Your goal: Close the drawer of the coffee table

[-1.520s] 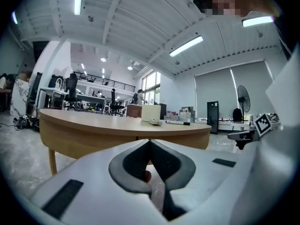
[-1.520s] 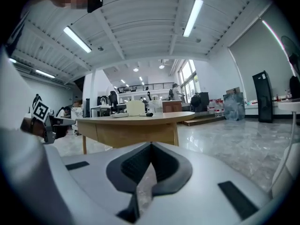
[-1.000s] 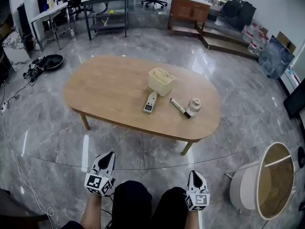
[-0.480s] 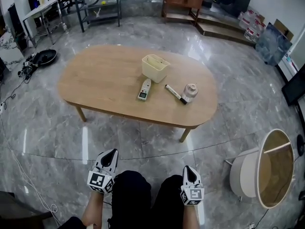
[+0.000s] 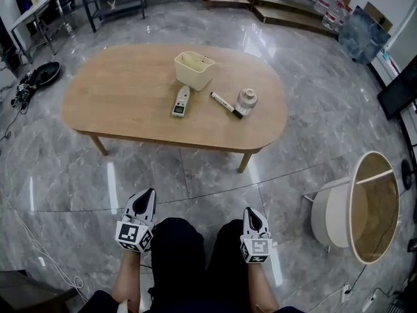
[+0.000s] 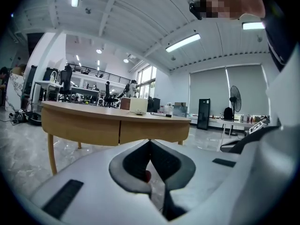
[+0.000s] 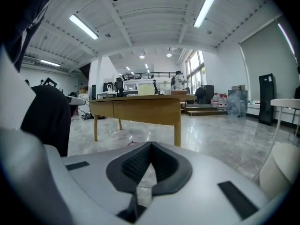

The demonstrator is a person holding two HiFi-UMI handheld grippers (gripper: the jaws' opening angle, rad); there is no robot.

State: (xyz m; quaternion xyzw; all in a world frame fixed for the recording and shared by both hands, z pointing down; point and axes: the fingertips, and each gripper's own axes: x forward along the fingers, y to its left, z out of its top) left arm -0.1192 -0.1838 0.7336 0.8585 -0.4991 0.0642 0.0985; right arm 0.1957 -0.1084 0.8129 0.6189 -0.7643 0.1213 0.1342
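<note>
The oval wooden coffee table (image 5: 124, 103) stands ahead of me on the marble floor. Its drawer front (image 6: 79, 125) sits flush with the table's side, with only a thin seam showing; the drawer front (image 7: 103, 109) also shows in the right gripper view. My left gripper (image 5: 148, 193) rests low by the person's left knee, shut and holding nothing. My right gripper (image 5: 250, 210) is by the right knee, also shut and holding nothing. Both are well short of the table. In the left gripper view the left gripper (image 6: 150, 142) points at the table's side, and the right gripper (image 7: 151, 144) points at it too.
On the tabletop are a cream bin (image 5: 194, 69), a grey remote-like device (image 5: 180, 101), a marker (image 5: 225, 104) and a small white jar (image 5: 246, 98). A round white side table (image 5: 355, 207) stands at the right. Desks and chairs line the far side.
The table has slid left and up in the head view, and the view has tilted further down. Both grippers stay shut by the knees; the right one has shifted slightly left.
</note>
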